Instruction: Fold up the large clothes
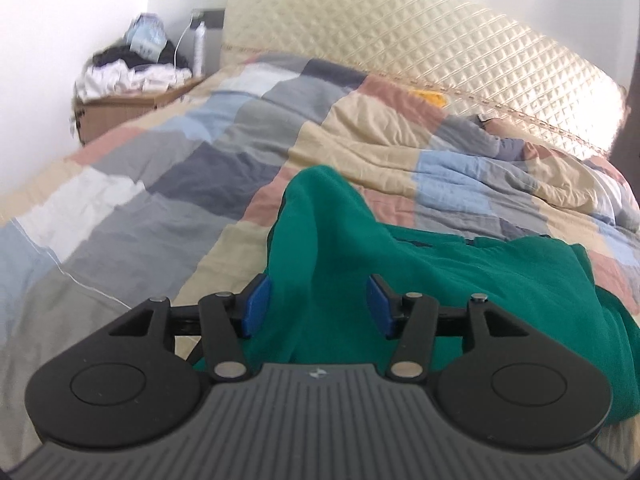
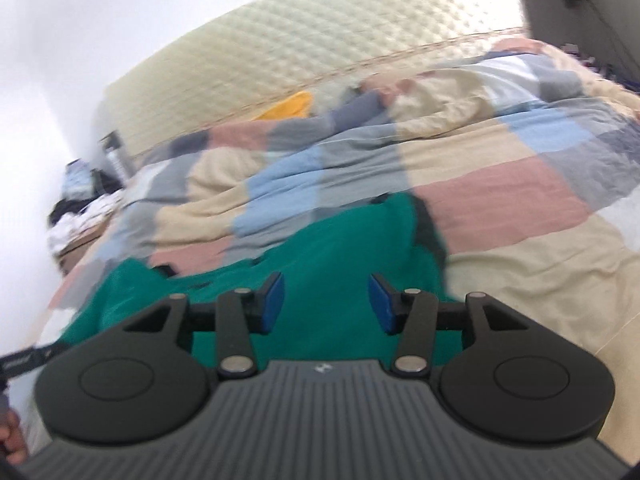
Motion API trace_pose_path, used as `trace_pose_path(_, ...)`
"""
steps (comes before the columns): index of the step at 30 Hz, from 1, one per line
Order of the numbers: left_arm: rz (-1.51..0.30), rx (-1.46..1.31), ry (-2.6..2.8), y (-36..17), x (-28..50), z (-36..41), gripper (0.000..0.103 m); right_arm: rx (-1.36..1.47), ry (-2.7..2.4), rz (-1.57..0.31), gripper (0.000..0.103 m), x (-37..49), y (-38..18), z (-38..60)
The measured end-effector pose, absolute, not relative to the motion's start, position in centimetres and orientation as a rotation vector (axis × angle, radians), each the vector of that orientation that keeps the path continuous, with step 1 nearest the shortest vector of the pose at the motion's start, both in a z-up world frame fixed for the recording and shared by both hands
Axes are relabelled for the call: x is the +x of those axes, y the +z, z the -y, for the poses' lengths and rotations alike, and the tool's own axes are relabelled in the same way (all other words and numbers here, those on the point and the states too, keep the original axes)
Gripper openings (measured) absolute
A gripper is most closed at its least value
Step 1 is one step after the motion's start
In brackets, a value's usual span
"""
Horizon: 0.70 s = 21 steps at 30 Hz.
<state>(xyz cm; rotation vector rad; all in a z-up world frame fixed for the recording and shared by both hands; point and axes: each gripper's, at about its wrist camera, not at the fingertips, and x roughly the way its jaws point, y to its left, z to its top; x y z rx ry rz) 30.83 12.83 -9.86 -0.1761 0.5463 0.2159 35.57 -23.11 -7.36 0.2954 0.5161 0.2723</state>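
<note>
We have a green garment (image 1: 460, 264) lying bunched on the checked quilt (image 1: 160, 184) of a bed, and it sits just ahead of and below both grippers. In the left wrist view the left gripper (image 1: 318, 306) has its blue pads (image 1: 256, 306) spread, with green cloth showing in the gap between them but pressed by neither; a raised hump of the garment stands straight ahead of the jaws, and the rest of the cloth trails off to the right of that view. In the right wrist view the right gripper (image 2: 326, 304) is likewise spread, its pads (image 2: 380, 306) clear of the fabric, with green filling the gap behind them; here the garment (image 2: 340, 240) runs off to the left. Taken together, we judge that the garment's long axis lies across us, side to side, with the left gripper over its left end and the right gripper over its right end, so each hand is nearest its own end. Nothing is pinched now. The coming move, as we read it, turns on that crosswise lie: each gripper would need to come down and forward onto its own end of the cloth. The right view is blurred, so we cannot tell edges or seams there. The quilted headboard (image 1: 400, 28) lies well beyond.
</note>
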Motion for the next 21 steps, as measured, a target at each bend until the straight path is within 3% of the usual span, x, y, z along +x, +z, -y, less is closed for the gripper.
trace_pose_path(9, -0.512, -0.162, 0.078, -9.4, 28.9, -9.1, 0.059, 0.193, 0.399, -0.572, 0.05, 34.5, -8.5, 18.5)
trace_pose_path(21, -0.68, -0.176, 0.028, -15.9, 32.9, -7.2, 0.061, 0.149, 0.437, -0.655, 0.051, 36.5, -12.4, 16.4)
